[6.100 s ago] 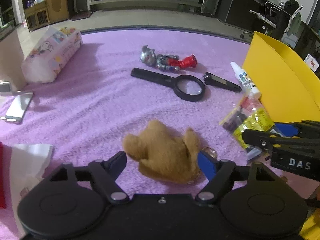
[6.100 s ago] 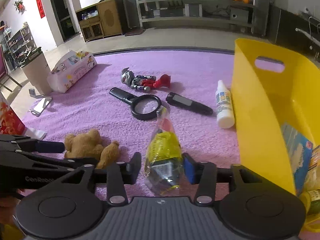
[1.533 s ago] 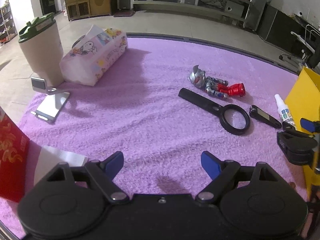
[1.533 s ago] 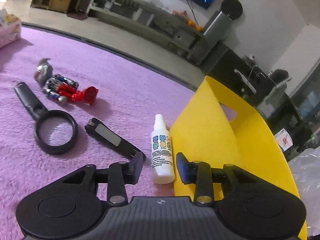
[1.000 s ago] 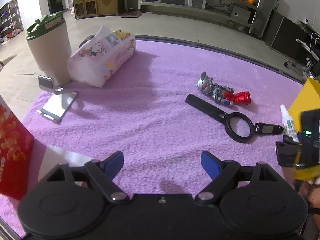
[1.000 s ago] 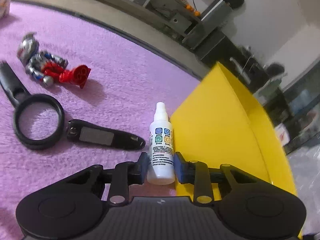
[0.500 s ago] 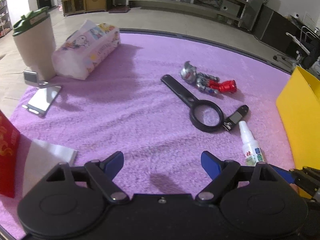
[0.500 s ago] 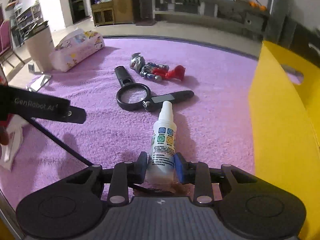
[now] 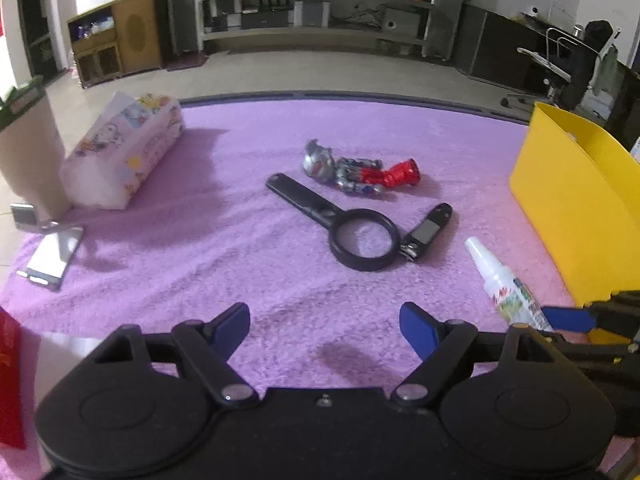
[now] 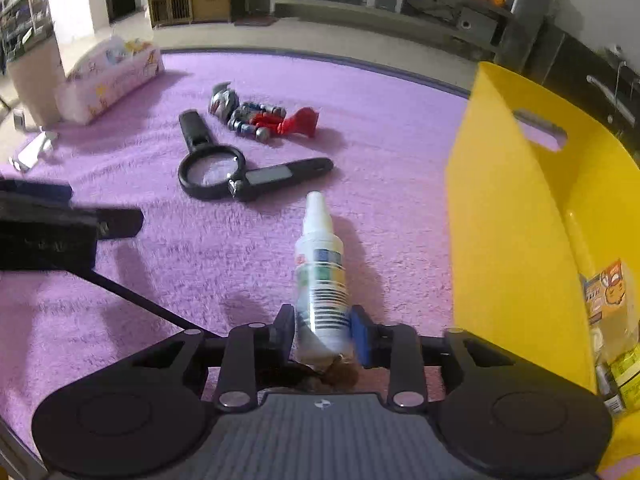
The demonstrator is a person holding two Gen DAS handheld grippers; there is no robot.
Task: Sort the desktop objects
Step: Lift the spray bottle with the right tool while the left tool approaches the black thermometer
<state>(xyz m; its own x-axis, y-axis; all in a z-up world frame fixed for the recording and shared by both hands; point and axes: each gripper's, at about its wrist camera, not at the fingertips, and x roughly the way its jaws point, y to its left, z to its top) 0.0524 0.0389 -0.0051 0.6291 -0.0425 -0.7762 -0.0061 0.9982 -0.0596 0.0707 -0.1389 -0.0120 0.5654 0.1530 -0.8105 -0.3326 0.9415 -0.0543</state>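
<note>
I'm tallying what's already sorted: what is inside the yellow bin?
Inside the yellow bin, the right wrist view shows an orange-printed packet and yellowish packaging below it; the near wall and the gripper body hide the rest.

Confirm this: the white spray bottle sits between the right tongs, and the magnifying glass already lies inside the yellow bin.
Not quite. The magnifying glass lies on the purple mat, outside the yellow bin, as the right wrist view shows. The white spray bottle does sit between the right tongs, which are opening.

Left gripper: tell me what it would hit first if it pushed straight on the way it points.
Probably bare purple rug; nothing lies between the open left gripper fingers. The magnifying glass lies further ahead, slightly right.
</note>
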